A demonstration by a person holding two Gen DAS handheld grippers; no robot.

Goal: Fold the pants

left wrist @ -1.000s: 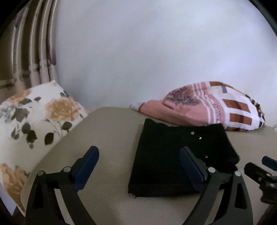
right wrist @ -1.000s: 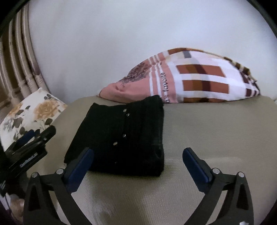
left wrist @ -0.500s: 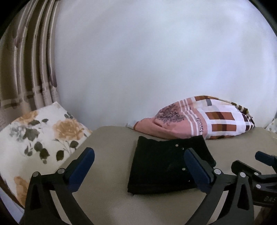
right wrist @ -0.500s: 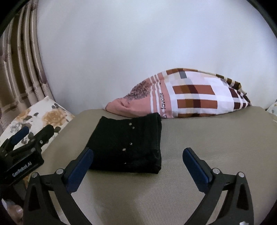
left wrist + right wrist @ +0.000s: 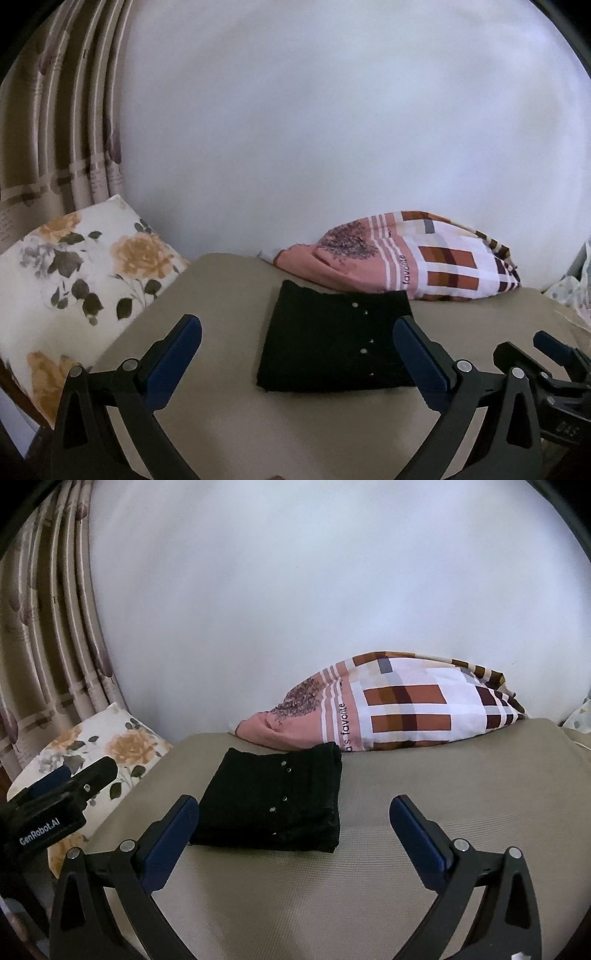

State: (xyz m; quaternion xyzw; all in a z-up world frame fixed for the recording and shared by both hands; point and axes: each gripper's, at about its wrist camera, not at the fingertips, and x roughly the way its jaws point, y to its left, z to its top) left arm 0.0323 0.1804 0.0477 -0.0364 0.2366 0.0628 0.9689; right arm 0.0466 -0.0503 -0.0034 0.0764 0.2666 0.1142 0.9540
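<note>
The black pants lie folded into a flat rectangle on the beige bed surface, with a row of small metal studs on top. They also show in the right wrist view. My left gripper is open and empty, held back from the near edge of the pants. My right gripper is open and empty, also short of the pants and to their right. The right gripper shows at the right edge of the left wrist view. The left gripper shows at the left edge of the right wrist view.
A pink and brown checked pillow lies just behind the pants against the white wall. A floral pillow sits at the left edge of the bed. Striped curtains hang at the far left.
Both grippers have pulled back and up from the folded pants, which now look smaller and farther away. The pants have not moved. Both grippers stay open.
</note>
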